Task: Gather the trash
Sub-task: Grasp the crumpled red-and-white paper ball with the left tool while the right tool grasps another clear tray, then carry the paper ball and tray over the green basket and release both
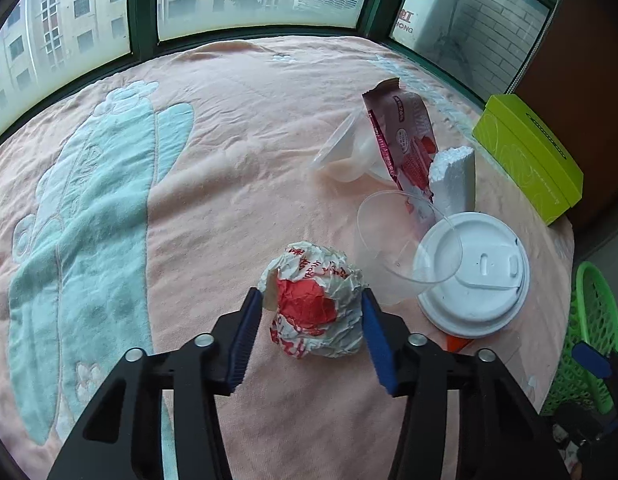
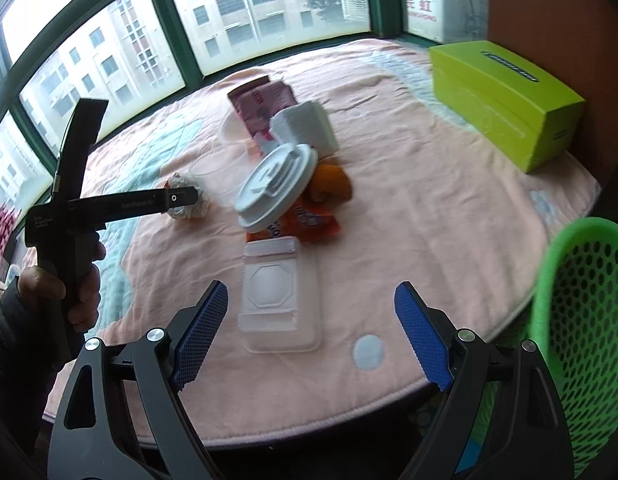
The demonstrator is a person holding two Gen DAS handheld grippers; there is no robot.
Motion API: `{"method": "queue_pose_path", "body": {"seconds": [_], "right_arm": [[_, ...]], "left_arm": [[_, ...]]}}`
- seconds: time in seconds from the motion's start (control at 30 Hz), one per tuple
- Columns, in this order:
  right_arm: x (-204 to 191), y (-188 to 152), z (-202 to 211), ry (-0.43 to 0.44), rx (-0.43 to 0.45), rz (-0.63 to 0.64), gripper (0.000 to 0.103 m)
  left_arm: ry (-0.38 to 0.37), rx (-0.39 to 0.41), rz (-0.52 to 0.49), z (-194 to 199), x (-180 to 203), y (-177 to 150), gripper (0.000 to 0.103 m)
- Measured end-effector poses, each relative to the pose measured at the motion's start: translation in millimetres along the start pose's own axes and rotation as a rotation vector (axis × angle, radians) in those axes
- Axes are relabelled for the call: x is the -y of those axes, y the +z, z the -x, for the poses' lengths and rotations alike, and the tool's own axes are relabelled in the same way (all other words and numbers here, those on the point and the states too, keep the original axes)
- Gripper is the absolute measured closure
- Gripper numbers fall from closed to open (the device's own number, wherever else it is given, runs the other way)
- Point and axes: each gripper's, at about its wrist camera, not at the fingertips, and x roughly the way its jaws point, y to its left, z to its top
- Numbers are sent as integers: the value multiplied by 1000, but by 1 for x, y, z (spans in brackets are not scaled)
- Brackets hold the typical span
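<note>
A crumpled red-and-white paper wrapper [image 1: 315, 304] lies on the pink cloth. My left gripper [image 1: 311, 294] has a blue pad touching each side of it. In the right wrist view the same left gripper [image 2: 181, 196] covers part of the wrapper [image 2: 199, 208]. Just right of it are a clear cup [image 1: 405, 240], a white lid [image 1: 473, 272], a pink snack bag [image 1: 405, 136] and a foam block [image 1: 453, 176]. My right gripper [image 2: 311, 286] stands open just above a clear plastic box [image 2: 279, 300], holding nothing.
A green mesh basket [image 2: 581, 320] stands off the table's right edge. A lime tissue box [image 2: 505, 104] sits at the back right. An orange packet [image 2: 317, 220] and orange peel [image 2: 331, 184] lie beside the lid. Windows run behind the table. A hand [image 2: 81, 288] holds the left gripper.
</note>
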Motion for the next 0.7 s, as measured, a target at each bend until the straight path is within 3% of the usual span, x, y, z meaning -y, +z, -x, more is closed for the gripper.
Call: {"method": "queue_pose_path", "body": {"seconds": [0.1, 0.37, 0.7], "right_arm": [[-8, 0, -13, 5, -23, 20, 18], [-19, -1, -44, -15, -70, 53, 25], [-21, -5, -56, -51, -95, 77, 49]], "left_arm": [[0, 4, 0, 4, 0, -2, 68], [-6, 11, 23, 16, -2, -11, 70], [-26, 34, 39, 40, 0, -21, 70]]}}
